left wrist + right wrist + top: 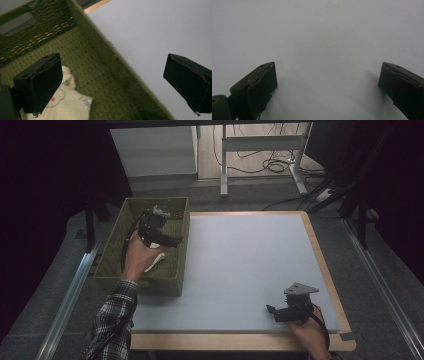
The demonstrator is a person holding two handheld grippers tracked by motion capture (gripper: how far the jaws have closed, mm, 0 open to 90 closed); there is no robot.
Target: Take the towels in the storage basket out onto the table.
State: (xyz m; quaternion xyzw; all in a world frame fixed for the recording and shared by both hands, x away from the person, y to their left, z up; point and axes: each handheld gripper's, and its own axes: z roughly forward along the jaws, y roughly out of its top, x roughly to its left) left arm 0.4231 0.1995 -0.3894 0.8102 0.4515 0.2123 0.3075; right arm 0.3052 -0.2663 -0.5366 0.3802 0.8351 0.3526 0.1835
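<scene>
The left tongs [167, 240] hung over the green woven basket [177, 220] at the left edge of the tabletop [240, 265], with their jaws spread wide and nothing between them. In the left gripper view one jaw stood above the inside of the basket and the other out beyond its wall, over the pale grey mat. A cream cloth [66, 102] with a small printed pattern and a pink dot lay on the basket's floor, just under the nearer jaw; in the high view a pale corner of it [155, 262] showed beside the person's left hand [137, 257]. Whether that jaw touched the cloth could not be told. The right tongs [272, 312] rested low over the near right corner of the tabletop, well apart from the basket, held by the right hand [310, 330]. Their jaws were also released wide, with only bare grey surface between them.
</scene>
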